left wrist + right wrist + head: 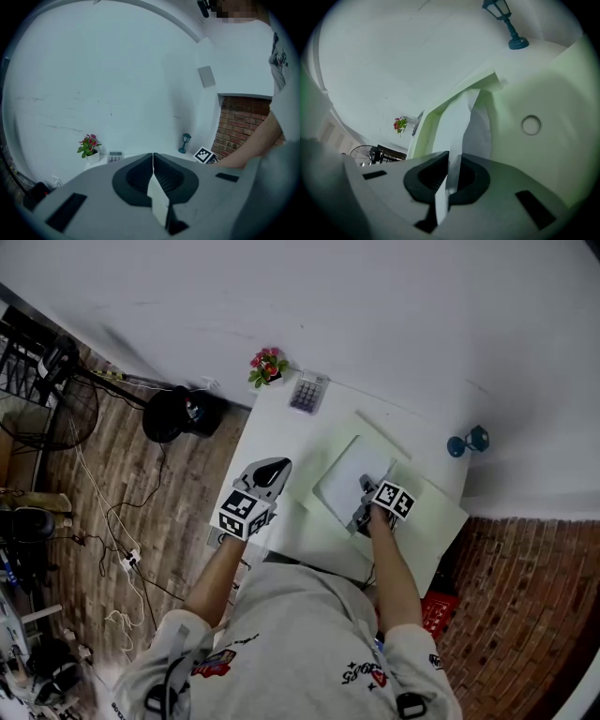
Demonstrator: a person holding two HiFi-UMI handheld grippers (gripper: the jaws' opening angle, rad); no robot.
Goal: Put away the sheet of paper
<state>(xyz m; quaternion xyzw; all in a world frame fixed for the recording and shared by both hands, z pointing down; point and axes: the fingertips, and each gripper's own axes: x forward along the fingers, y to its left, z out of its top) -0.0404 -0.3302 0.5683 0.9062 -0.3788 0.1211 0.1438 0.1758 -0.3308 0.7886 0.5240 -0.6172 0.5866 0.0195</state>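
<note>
A white sheet of paper [345, 479] lies on an open pale green folder [427, 521] on the white table [281, 423]. My right gripper [364, 487] is shut on the sheet's near edge. In the right gripper view the sheet of paper [457, 119] rises curled from the right gripper [454, 157] toward the folder's [553, 159] far flap. My left gripper [275, 468] hovers over the table's left part, apart from the sheet. Seen in its own view, the left gripper [153, 161] is shut, its jaws meeting in a thin line with nothing held.
At the table's far edge stand a small flower pot [268, 367] and a calculator [307, 392]; a teal lamp figurine [469, 442] stands at the far right. Cables, a fan [56, 413] and a black object lie on the wooden floor at left. A brick wall [525, 587] rises at right.
</note>
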